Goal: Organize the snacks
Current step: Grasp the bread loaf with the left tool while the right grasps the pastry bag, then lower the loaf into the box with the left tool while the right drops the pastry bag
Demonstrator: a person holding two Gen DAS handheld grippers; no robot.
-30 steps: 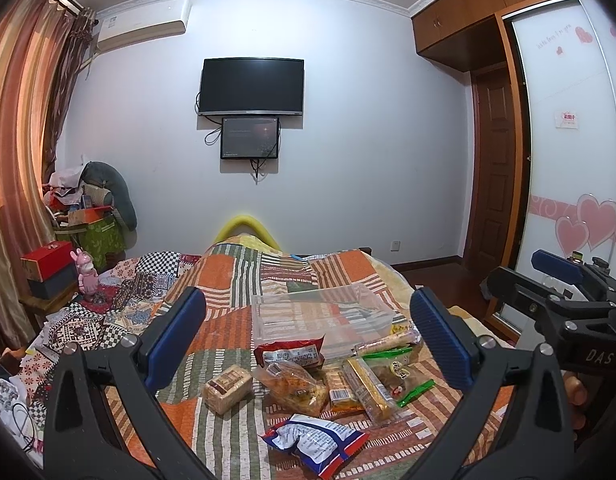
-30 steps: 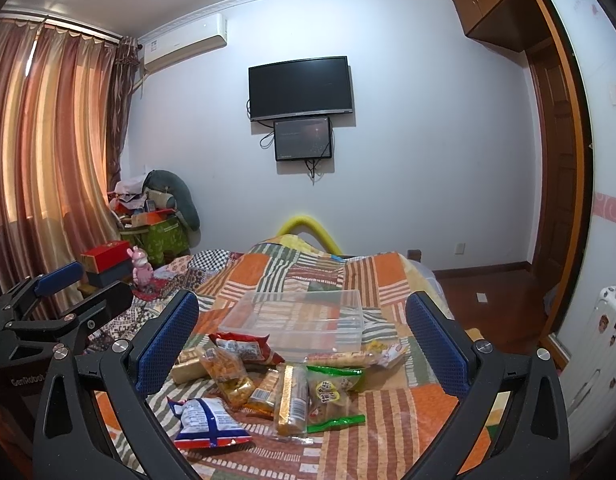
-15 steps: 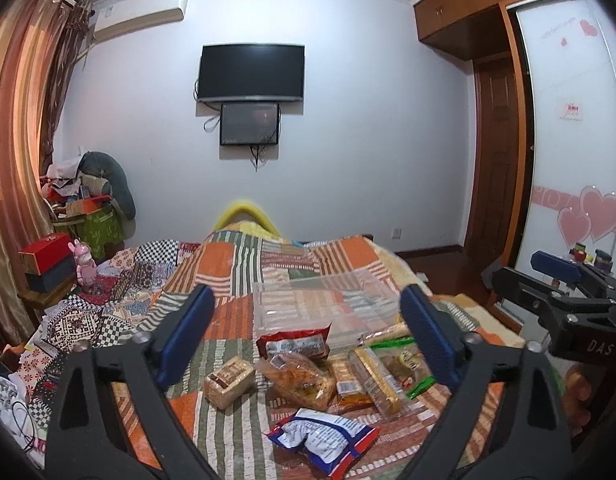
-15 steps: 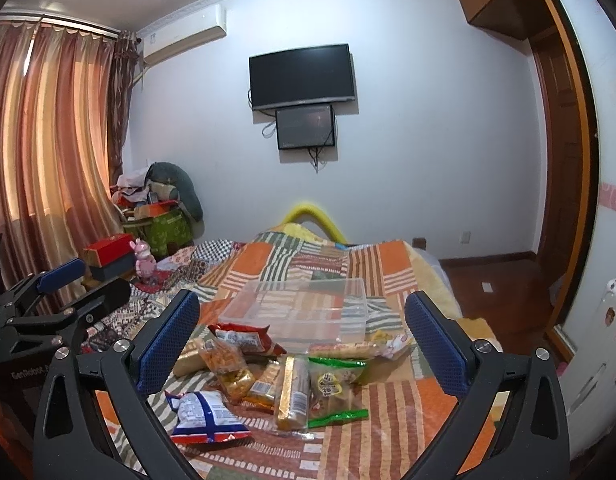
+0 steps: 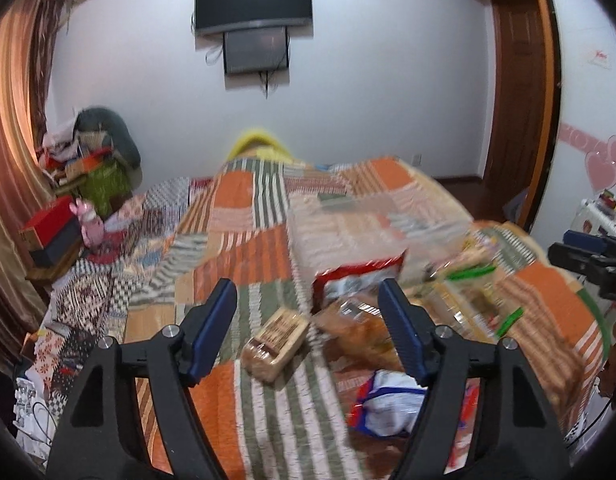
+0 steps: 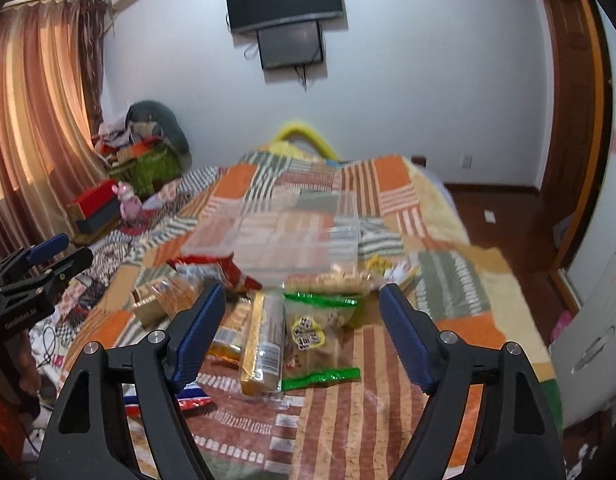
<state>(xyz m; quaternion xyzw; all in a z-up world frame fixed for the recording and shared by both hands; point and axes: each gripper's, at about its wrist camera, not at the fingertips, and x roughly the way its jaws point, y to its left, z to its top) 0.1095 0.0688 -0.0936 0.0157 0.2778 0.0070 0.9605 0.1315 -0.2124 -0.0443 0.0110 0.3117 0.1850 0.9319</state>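
Fingers (image 5: 212, 332) of left gripper (image 5: 310, 332): held apart, nothing gripped. Right gripper (image 6: 304, 332): likewise spread. Snacks (image 6: 308, 328): piled on bed (image 6: 388, 392), just before clear box (image 6: 292, 240).

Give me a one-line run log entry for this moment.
phase: approach | left gripper: open, above brown bread pack | right gripper: open, above green-edged packet | clear bin: no snack inside

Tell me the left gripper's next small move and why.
Probably lower the open left gripper straight onto the small tan bread packet. The packet lies framed between the fingers on the striped patchwork quilt, apart from the other snacks, and the clear plastic bin behind holds nothing visible.
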